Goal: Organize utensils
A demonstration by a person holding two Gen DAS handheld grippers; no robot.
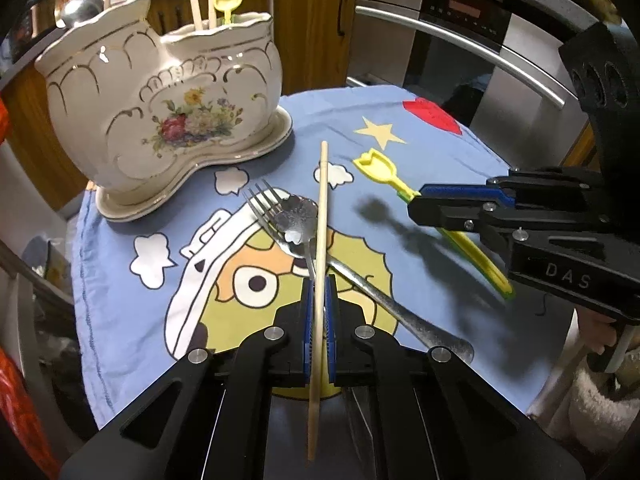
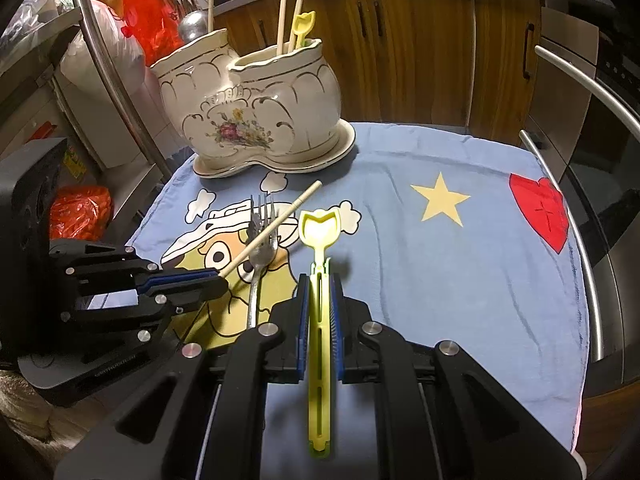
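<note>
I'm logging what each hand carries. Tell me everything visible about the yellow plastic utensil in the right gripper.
The yellow plastic utensil is long and flat, with a slotted handle and a tulip-shaped scoop head. The right gripper is shut on its handle, head pointing forward above the blue cloth. A matching one stands in the ceramic holder.

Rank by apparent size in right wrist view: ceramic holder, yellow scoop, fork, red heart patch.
1. ceramic holder
2. yellow scoop, inflated by nearness to the camera
3. fork
4. red heart patch
Fork versus heart is close; unsure.
</note>
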